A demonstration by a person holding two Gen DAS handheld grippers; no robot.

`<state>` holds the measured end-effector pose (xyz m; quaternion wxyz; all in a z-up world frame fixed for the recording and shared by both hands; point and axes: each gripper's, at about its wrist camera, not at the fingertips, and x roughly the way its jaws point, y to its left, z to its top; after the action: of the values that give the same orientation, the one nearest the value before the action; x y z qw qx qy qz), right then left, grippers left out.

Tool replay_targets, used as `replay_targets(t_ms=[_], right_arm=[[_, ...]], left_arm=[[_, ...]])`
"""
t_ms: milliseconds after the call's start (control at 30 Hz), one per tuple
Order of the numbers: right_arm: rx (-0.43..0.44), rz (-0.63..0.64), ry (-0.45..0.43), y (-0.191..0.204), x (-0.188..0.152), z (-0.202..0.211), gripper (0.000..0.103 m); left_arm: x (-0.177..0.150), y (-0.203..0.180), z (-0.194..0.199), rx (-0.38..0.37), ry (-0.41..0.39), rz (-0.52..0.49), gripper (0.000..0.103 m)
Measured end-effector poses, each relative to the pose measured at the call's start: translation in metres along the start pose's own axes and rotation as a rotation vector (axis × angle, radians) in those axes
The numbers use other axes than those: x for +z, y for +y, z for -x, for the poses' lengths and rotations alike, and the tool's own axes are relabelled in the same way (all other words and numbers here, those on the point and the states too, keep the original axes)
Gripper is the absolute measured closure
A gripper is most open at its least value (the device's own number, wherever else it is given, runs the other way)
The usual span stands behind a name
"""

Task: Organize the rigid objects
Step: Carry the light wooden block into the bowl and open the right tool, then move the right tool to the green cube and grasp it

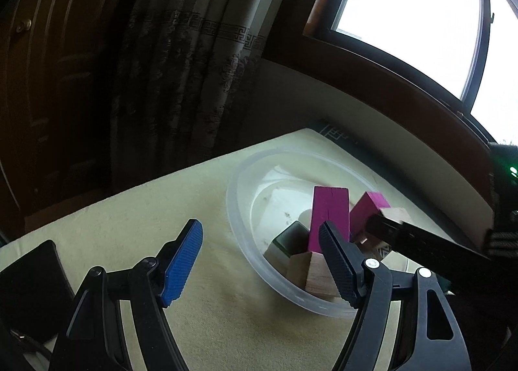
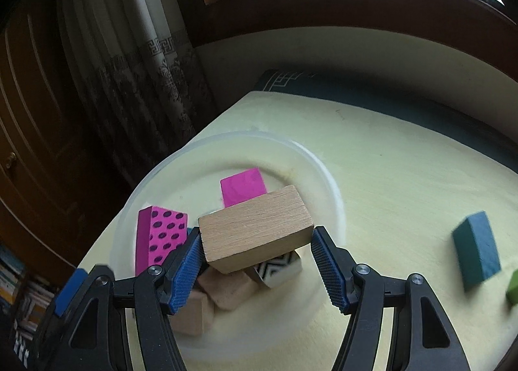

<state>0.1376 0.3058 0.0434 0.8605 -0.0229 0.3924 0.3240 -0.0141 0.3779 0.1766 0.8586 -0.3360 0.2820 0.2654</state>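
A clear plastic bowl (image 1: 233,196) (image 2: 162,170) stands on the pale yellow tablecloth. In it lie a plain magenta block (image 2: 244,188), a magenta block with dark dots (image 2: 162,238), a black-and-white zigzag block (image 2: 278,269), a dark block (image 1: 289,236) and pale wooden blocks (image 2: 226,290). My right gripper (image 2: 257,233) is shut on a plain wooden block (image 2: 255,228) (image 1: 396,214), held flat just above the bowl's contents. My left gripper (image 1: 259,228) is open with nothing in it, at the bowl's near-left rim.
A teal block (image 2: 476,251) and a green block (image 2: 513,288) lie on the cloth right of the bowl. A flat black object (image 1: 29,277) lies at the table's left edge. Curtain (image 1: 181,80), a dark wooden door and a window wall stand behind.
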Motion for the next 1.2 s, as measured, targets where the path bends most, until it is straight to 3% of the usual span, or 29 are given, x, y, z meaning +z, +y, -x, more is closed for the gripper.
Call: replay_targets(t_ms=[333, 800, 900, 1200], right_arm=[[0.080, 0.004, 0.012, 0.012, 0.010, -0.015, 0.033], [0.097, -0.041, -0.014, 0.006, 0.005, 0.004, 0.032], [0.113, -0.060, -0.020, 0.006, 0.006, 0.004, 0.027], [0.062, -0.053, -0.062, 0.004, 0.002, 0.019, 0.026]], left_arm=[[0.000, 0.002, -0.003, 0.002, 0.018, 0.014, 0.028], [-0.006, -0.003, -0.005, 0.001, 0.029, -0.018, 0.028], [-0.006, -0.005, -0.005, 0.004, 0.027, -0.021, 0.028], [-0.004, -0.006, -0.005, 0.000, 0.028, -0.029, 0.028]])
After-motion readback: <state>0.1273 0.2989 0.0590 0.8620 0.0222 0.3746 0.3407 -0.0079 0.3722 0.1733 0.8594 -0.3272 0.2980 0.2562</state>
